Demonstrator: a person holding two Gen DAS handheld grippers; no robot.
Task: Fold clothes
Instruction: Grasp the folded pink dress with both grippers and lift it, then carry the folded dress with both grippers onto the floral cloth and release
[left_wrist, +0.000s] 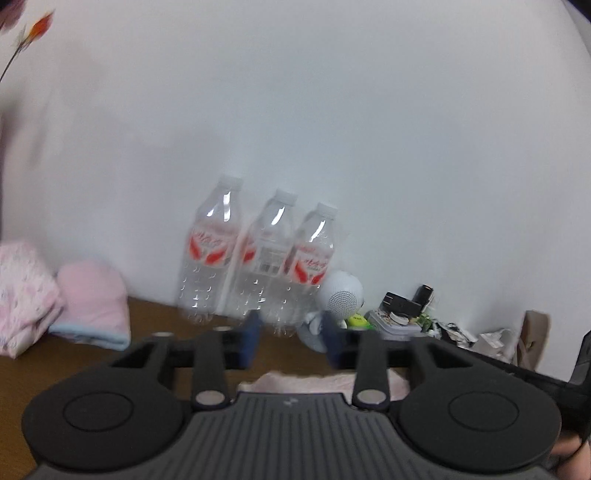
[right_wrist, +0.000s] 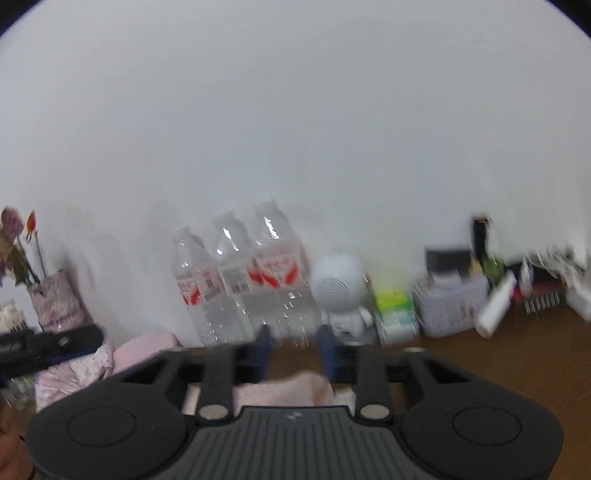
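Left gripper (left_wrist: 291, 341) jaws slightly apart, nothing pinched; pale pink cloth (left_wrist: 317, 384) on table (left_wrist: 155, 317) beneath, toward 6 o'clock. Right gripper (right_wrist: 293, 352) jaws narrow; pink cloth (right_wrist: 284, 387) bunched below them, grip unclear. Three water bottles (left_wrist: 258, 254) at 12 o'clock against wall. Folded pink clothes (left_wrist: 92, 299) at 9 o'clock.

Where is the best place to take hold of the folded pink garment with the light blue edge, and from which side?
Probably pinch the folded pink garment at its light blue edge, near the right corner, coming from the brown table at its right. That hem lies nearest, while a patterned pink garment crowds its left and the wall stands behind.
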